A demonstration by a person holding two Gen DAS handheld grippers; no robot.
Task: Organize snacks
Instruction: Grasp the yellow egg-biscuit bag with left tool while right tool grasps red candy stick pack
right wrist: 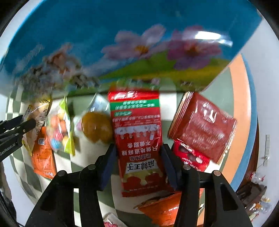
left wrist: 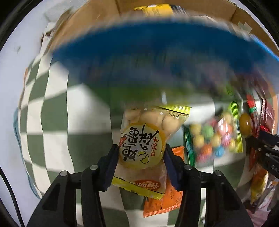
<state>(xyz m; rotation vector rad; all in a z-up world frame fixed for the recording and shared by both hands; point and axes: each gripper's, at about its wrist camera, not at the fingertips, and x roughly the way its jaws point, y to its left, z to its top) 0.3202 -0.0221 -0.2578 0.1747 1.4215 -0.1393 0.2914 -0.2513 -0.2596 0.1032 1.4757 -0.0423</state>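
My left gripper [left wrist: 140, 153] is shut on a clear yellow-edged biscuit packet [left wrist: 148, 139] and holds it above the checked cloth. My right gripper [right wrist: 138, 157] is shut on a red spicy-strip packet [right wrist: 139, 139]. A blue flowered tray [right wrist: 122, 43] lies just beyond both; it also shows in the left wrist view [left wrist: 157, 52]. In the right wrist view the left gripper's black fingers [right wrist: 15, 129] show at the left edge.
On the green-and-white checked cloth [left wrist: 52, 113] lie an orange packet [right wrist: 43, 157], a packet of coloured candy balls [right wrist: 59, 132], a brown round snack [right wrist: 96, 127], a dark red packet [right wrist: 204, 125] and a small red box [right wrist: 191, 157]. A cardboard box [left wrist: 97, 10] stands behind the tray.
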